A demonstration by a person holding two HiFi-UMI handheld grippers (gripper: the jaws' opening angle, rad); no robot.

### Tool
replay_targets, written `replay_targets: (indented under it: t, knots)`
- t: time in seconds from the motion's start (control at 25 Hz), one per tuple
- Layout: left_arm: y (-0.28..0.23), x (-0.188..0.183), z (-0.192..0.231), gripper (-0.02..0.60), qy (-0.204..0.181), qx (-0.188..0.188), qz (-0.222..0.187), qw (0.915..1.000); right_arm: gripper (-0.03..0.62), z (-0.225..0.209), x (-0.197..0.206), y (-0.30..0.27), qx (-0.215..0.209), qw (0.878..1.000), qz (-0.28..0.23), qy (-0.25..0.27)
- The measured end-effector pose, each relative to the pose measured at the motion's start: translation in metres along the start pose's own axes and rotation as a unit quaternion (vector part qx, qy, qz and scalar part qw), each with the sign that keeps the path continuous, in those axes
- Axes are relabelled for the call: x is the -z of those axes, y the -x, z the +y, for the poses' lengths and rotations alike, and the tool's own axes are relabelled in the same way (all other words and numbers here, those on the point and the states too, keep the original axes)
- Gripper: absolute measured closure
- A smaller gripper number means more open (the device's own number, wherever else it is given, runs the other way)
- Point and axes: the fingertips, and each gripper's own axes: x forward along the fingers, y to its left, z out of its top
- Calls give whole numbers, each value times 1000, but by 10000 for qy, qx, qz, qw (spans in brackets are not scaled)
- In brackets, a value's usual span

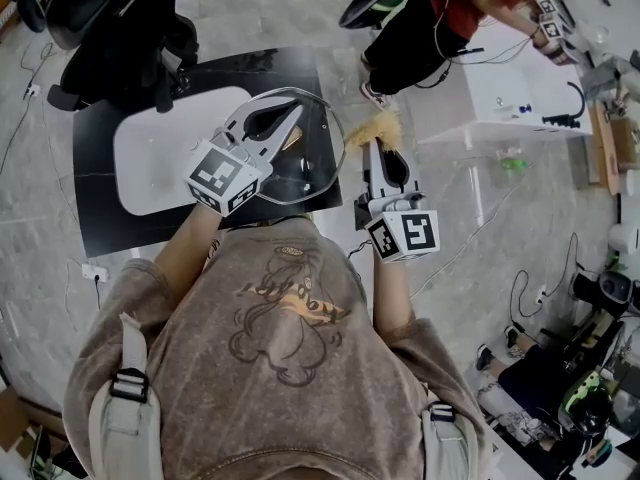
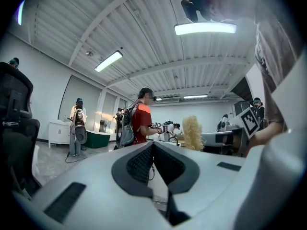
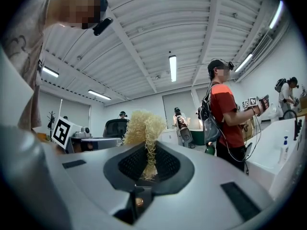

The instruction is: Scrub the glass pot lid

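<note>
Left claw (image 1: 292, 118) clamped on glass pot lid (image 1: 326, 168), right claw (image 1: 379, 150) gripping yellow scrubber (image 1: 374, 126) beside lid's rim

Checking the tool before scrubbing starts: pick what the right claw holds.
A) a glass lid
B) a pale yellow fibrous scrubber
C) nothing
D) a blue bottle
B: in the right gripper view the right claw is clamped on a pale yellow fibrous scrubber, whose tuft sticks out past the tips.
</note>
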Motion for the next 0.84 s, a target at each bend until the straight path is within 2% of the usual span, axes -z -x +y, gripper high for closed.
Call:
replay_targets:
  t: [0.84]
  knots:
    - [-1, 14, -3, 566, 149, -118, 289, 9994, 557, 3, 8, -1, -62, 9998, 190, -19]
